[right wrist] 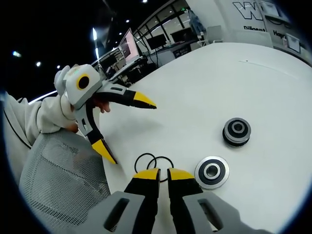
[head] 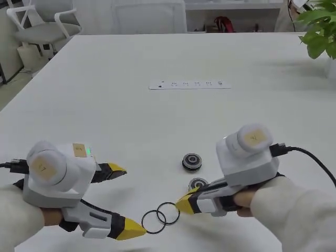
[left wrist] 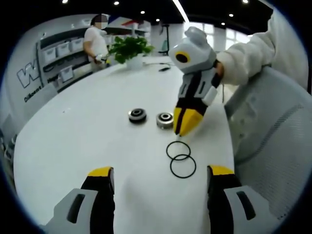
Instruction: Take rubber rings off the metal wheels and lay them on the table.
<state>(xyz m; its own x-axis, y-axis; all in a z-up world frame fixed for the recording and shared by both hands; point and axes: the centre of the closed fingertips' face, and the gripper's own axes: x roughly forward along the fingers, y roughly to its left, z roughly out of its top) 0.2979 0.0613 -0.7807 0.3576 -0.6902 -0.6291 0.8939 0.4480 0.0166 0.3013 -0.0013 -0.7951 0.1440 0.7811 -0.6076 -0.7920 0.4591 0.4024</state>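
Two thin black rubber rings (head: 160, 217) lie overlapping on the white table (head: 157, 121), near its front edge. Behind them stand two small metal wheels: the farther wheel (head: 192, 161) has a dark band around it, the nearer wheel (head: 197, 184) looks bare silver and is partly hidden by my right gripper (head: 184, 203). That gripper is shut with nothing in it, its yellow tips just right of the rings. My left gripper (head: 123, 199) stands open left of the rings. In the right gripper view the rings (right wrist: 153, 162) lie just beyond my shut gripper (right wrist: 163, 174).
A white power strip (head: 189, 84) lies flat at the middle of the table. A green plant (head: 320, 26) stands at the far right corner, an office chair (head: 42, 26) beyond the far left. A person (left wrist: 96, 41) stands by shelves in the background.
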